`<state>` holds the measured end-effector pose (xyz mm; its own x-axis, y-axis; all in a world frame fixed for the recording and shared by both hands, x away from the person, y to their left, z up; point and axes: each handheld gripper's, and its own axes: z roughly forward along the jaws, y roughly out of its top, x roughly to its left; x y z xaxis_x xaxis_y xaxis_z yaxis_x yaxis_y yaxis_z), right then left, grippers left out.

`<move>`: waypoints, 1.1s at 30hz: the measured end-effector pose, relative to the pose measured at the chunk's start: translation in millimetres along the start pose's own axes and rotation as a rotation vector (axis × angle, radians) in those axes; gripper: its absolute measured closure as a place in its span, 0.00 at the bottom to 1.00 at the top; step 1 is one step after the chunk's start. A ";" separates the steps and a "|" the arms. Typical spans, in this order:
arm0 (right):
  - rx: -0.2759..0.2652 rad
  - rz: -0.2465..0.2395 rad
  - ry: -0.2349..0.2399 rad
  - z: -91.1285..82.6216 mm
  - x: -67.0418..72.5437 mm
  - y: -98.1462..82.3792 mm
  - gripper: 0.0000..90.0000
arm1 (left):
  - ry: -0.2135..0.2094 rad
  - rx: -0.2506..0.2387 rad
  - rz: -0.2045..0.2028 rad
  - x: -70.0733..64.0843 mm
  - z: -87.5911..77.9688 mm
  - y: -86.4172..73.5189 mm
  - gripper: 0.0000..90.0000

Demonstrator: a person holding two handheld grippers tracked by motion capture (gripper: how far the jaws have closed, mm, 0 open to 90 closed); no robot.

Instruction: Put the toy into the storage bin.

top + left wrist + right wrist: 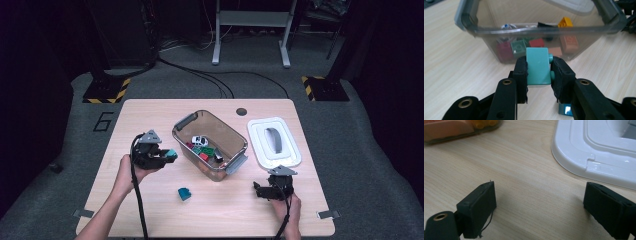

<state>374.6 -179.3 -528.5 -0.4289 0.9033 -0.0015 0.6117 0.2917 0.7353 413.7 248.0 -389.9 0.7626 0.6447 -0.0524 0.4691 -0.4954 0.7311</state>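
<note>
I held a turquoise brick (537,66) clamped between the pads of my left gripper (538,72), raised off the table (150,200) just left of the clear bin (210,145). Inside that bin lay red, green and orange bricks and a small white toy car (199,140). A second teal brick (184,193) lay on the table in front of the bin. My right gripper (539,202) rested right of the bin, jaws wide with nothing between them, close to the white lid (596,147).
</note>
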 end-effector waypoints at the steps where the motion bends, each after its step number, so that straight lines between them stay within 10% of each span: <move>1: 0.000 0.001 0.000 0.0 0.0 0.0 0.11 | -0.002 -0.004 0.003 0.0 -1.0 5.3 0.75; 15: 0.000 0.001 0.000 0.2 0.0 0.1 0.11 | -0.013 -0.037 0.059 -7.6 6.3 62.6 0.75; 33: 0.001 0.001 -0.004 0.3 -0.4 0.2 0.11 | -0.062 0.011 0.085 -21.0 40.9 89.1 0.75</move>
<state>375.1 -179.5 -528.5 -0.4262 0.9046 -0.0034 0.6128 0.2915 0.7345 457.7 166.4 -351.5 0.8258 0.5630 -0.0329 0.4063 -0.5536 0.7270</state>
